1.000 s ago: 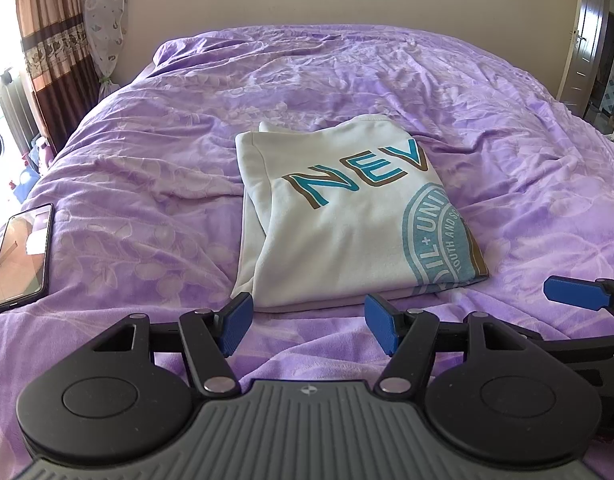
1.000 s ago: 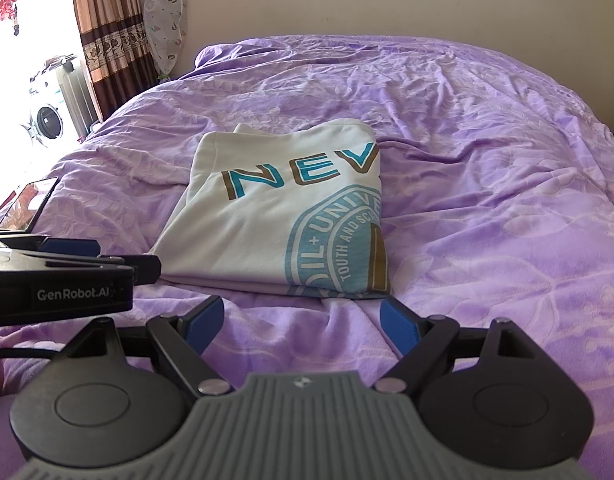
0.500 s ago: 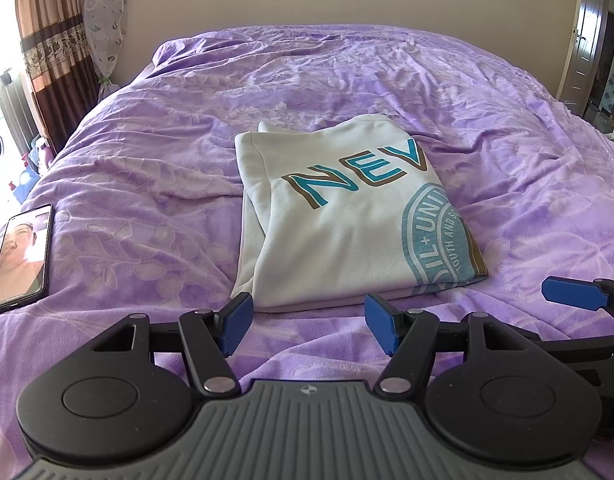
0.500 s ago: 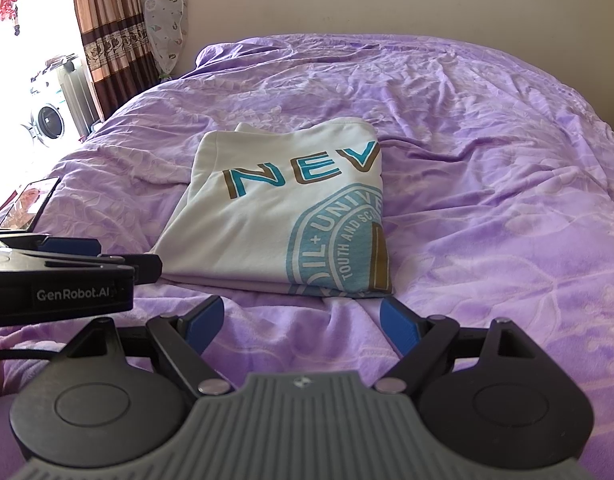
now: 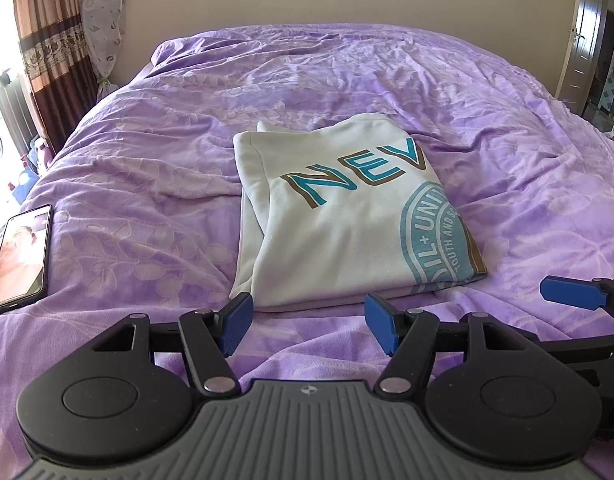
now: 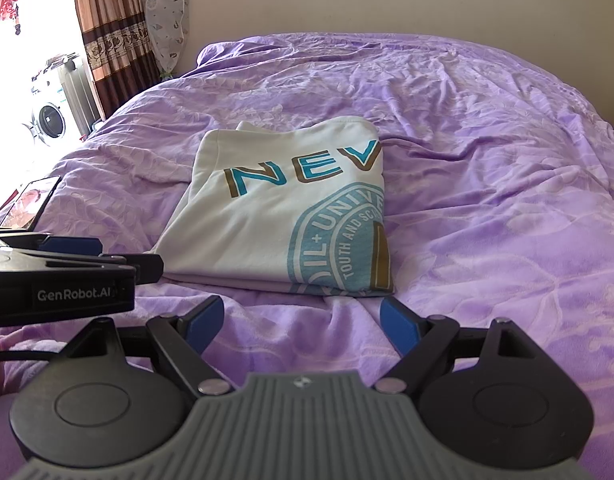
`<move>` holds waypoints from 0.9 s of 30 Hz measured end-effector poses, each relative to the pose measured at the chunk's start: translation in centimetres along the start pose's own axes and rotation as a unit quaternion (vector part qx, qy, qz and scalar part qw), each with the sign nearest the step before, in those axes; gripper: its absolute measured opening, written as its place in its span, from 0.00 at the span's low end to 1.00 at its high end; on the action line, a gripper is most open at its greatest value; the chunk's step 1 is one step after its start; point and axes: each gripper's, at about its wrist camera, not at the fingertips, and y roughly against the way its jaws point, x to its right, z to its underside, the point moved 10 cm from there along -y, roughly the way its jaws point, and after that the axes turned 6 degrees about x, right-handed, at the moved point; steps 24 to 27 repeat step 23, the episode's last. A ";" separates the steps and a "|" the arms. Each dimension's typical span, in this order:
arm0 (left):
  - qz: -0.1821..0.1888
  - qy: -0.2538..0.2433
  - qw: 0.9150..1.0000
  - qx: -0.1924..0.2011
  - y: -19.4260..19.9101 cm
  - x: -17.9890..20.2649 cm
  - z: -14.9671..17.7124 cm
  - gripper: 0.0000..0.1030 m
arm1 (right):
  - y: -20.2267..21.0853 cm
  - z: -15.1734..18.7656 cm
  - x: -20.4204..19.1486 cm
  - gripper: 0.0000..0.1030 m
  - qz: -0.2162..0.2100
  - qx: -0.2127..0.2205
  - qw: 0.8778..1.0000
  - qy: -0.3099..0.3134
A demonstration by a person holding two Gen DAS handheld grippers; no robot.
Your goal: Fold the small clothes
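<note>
A folded white sweatshirt (image 5: 347,216) lies on the purple bed (image 5: 147,184), just ahead of both tools. The left tool (image 5: 307,322) and right tool (image 6: 297,320) hover spread wide, gripping nothing. A phone (image 5: 21,258) rests left.

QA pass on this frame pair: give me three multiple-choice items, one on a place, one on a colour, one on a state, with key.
1. Where does the black smartphone lie relative to the folded white printed sweatshirt?
A. on top of it
B. to its left, apart, on the purple bedspread
C. to its right, touching it

2. What colour are the pads of the left gripper?
A. blue
B. red
C. yellow

3. How does the right gripper stand?
A. shut on the sweatshirt
B. shut on nothing
C. open, short of the sweatshirt's near edge

Key: B, bedspread shows between phone and sweatshirt; A, both pads are blue; C, its fingers are spread with only bedspread between them.
</note>
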 end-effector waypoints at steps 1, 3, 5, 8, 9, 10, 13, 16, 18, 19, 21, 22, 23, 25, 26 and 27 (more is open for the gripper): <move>0.001 -0.002 1.000 0.001 0.1 0.0 -0.1 0.73 | 0.0 0.0 0.0 0.79 0.000 0.000 1.000 0.000; 0.003 -0.005 1.000 0.005 0.2 0.0 -0.3 0.73 | 0.0 0.0 0.0 0.79 0.000 0.000 1.000 0.000; 0.004 -0.008 1.000 0.007 0.2 0.1 -0.3 0.73 | 0.0 0.0 0.0 0.79 0.000 0.000 1.000 0.000; 0.003 -0.009 1.000 0.007 0.3 0.3 -0.3 0.73 | 0.0 0.0 0.0 0.79 0.000 0.000 1.000 0.000; 0.004 -0.008 1.000 0.007 0.3 0.3 -0.3 0.73 | 0.0 0.0 0.0 0.79 0.000 0.000 1.000 0.000; 0.005 -0.009 1.000 0.007 0.3 0.3 -0.3 0.73 | 0.0 0.0 0.0 0.79 0.000 0.000 1.000 0.000; 0.003 -0.009 1.000 0.008 0.3 0.3 -0.3 0.73 | 0.0 0.0 0.0 0.79 0.000 0.000 1.000 0.000; 0.004 -0.010 1.000 0.009 0.3 0.3 -0.4 0.73 | 0.0 0.0 0.0 0.79 0.000 0.000 1.000 0.000; 0.004 -0.012 1.000 0.011 0.4 0.4 -0.4 0.73 | 0.0 0.0 0.0 0.79 0.000 0.000 1.000 0.000; 0.004 -0.012 1.000 0.012 0.4 0.3 -0.5 0.73 | 0.0 -0.1 0.0 0.79 0.000 0.000 1.000 0.000; 0.003 -0.012 1.000 0.013 0.5 0.3 -0.6 0.73 | 0.0 0.0 0.0 0.79 0.000 -0.001 1.000 0.000; 0.004 -0.012 1.000 0.014 0.5 0.3 -0.6 0.73 | 0.0 0.0 0.0 0.79 0.000 -0.001 1.000 0.000; 0.003 -0.013 1.000 0.015 0.6 0.3 -0.5 0.73 | 0.0 -0.1 0.0 0.79 0.000 -0.001 1.000 0.000; 0.003 -0.013 1.000 0.015 0.6 0.3 -0.5 0.73 | 0.0 -0.1 0.0 0.79 0.000 -0.001 1.000 0.000; 0.003 -0.013 1.000 0.015 0.6 0.3 -0.5 0.73 | 0.0 -0.1 0.0 0.79 0.000 -0.001 1.000 0.000; 0.003 -0.013 1.000 0.015 0.6 0.3 -0.5 0.73 | 0.0 -0.1 0.0 0.79 0.000 -0.001 1.000 0.000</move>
